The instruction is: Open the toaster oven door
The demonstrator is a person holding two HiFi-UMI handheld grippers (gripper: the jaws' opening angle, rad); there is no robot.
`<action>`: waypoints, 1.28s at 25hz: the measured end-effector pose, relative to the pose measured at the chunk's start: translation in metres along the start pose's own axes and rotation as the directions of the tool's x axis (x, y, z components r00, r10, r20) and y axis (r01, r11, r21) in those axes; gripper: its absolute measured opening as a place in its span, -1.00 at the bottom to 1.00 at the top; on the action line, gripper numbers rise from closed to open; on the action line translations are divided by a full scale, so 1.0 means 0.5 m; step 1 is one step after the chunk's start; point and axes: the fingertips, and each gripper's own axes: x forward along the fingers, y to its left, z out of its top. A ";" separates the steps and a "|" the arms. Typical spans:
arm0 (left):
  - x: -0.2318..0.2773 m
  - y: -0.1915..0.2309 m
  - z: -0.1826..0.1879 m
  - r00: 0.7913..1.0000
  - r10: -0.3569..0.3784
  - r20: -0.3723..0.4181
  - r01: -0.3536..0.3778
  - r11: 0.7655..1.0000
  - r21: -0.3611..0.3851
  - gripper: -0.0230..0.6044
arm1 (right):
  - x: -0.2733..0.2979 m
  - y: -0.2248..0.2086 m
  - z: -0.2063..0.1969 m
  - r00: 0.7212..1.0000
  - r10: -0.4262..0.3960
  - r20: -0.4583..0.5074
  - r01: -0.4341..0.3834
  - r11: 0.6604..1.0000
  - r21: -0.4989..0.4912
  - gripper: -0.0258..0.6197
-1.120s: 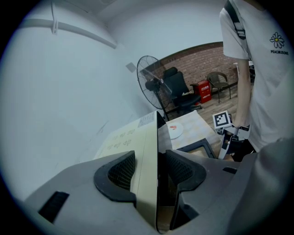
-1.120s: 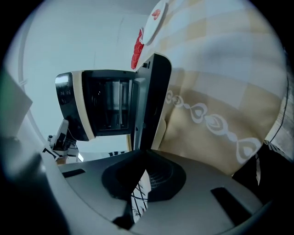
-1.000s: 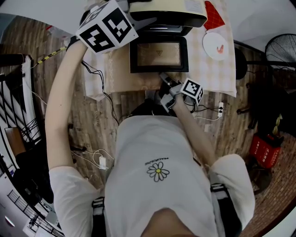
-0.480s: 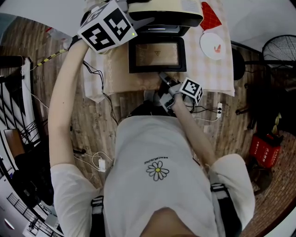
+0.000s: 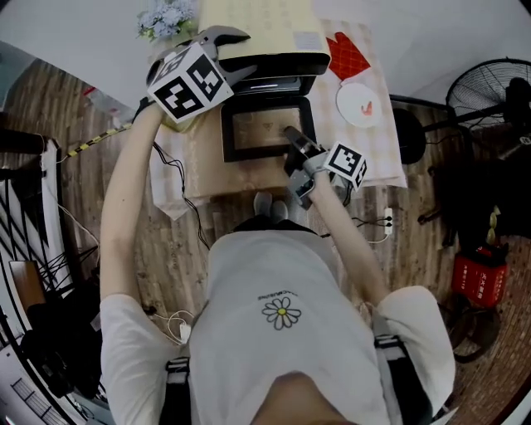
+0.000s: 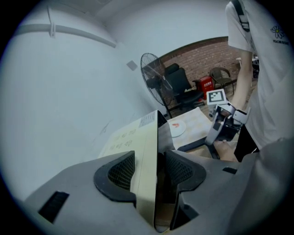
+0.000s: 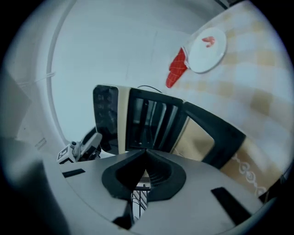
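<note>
Fingers (image 6: 120, 173) of the left gripper (image 6: 149, 158) are clamped on the upper edge of the toaster oven (image 5: 257, 25). One pad lies on the oven's cream top and the other on its dark face just round the edge. In the head view this gripper sits at the oven's left front corner, with its marker cube nearest the camera.

The right gripper (image 7: 146, 153) has its jaws pressed together with nothing between them. Its own view shows them pointing at the oven's open mouth, where the bars of a rack (image 7: 154, 120) can be seen. In the head view its tip lies over the right part of the door (image 5: 265, 129). Whether it touches the door I cannot tell.

The door is already down, hinged at the bottom and swung out toward the person, with its dark frame and glass pane facing up. The oven stands on a table (image 5: 382, 162) covered with a pale checked cloth.

To the right of the oven lie a white plate (image 5: 358, 104) with a small red mark and, just behind it, a flat red piece (image 5: 347, 54). A bunch of pale flowers (image 5: 166, 17) sits behind the oven's left side. A cable (image 5: 178, 145) hangs off the table's left edge to the wooden floor (image 5: 99, 174). A fan (image 5: 489, 91) stands well off to the right.
</note>
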 end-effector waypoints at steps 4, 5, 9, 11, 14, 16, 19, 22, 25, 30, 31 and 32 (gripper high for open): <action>-0.006 0.004 0.018 0.999 0.041 -0.027 -0.040 0.998 0.050 -0.22 | 0.007 0.108 0.070 0.995 0.099 0.033 -0.093 0.985 -0.142 -0.90; -0.013 0.014 0.031 0.998 0.062 -0.007 -0.062 0.997 0.040 -0.22 | 0.007 0.140 0.085 0.991 0.125 0.038 -0.116 0.976 -0.183 -0.90; -0.084 0.096 0.117 0.960 0.227 0.162 -0.215 0.973 -0.086 -0.50 | -0.005 0.271 0.160 0.982 0.177 0.072 -0.126 0.884 -0.450 -0.90; -0.135 0.123 0.167 0.918 0.302 0.256 -0.276 0.952 -0.134 -0.60 | -0.026 0.321 0.178 0.979 0.167 0.115 -0.078 0.834 -0.547 -0.90; -0.212 0.141 0.218 0.848 0.391 0.358 -0.353 0.920 -0.170 -0.77 | -0.043 0.402 0.191 0.966 0.208 0.153 -0.045 0.719 -0.694 -0.90; -0.256 0.138 0.236 0.801 0.443 0.401 -0.396 0.896 -0.200 -0.83 | -0.050 0.450 0.188 0.957 0.241 0.162 -0.024 0.619 -0.785 -0.90; -0.303 0.109 0.252 0.741 0.494 0.455 -0.423 0.869 -0.256 -0.87 | -0.067 0.493 0.178 0.941 0.271 0.202 0.047 0.488 -0.871 -0.90; -0.346 0.075 0.278 0.640 0.547 0.540 -0.440 0.837 -0.325 -0.87 | -0.082 0.526 0.167 0.920 0.300 0.252 0.140 0.348 -0.927 -0.90; -0.370 0.049 0.283 0.554 0.618 0.558 -0.407 0.785 -0.467 -0.87 | -0.086 0.546 0.145 0.909 0.315 0.272 0.216 0.204 -0.955 -0.90; -0.369 0.038 0.225 0.492 0.748 0.445 -0.382 0.645 -0.662 -0.87 | -0.084 0.549 0.120 0.891 0.333 0.310 0.304 0.070 -0.950 -0.90; -0.367 0.037 0.206 0.482 0.772 0.414 -0.373 0.609 -0.700 -0.87 | -0.084 0.548 0.119 0.887 0.342 0.312 0.303 0.080 -0.950 -0.90; -0.365 0.036 0.188 0.473 0.794 0.381 -0.361 0.569 -0.738 -0.87 | -0.086 0.547 0.120 0.883 0.348 0.316 0.303 0.095 -0.948 -0.90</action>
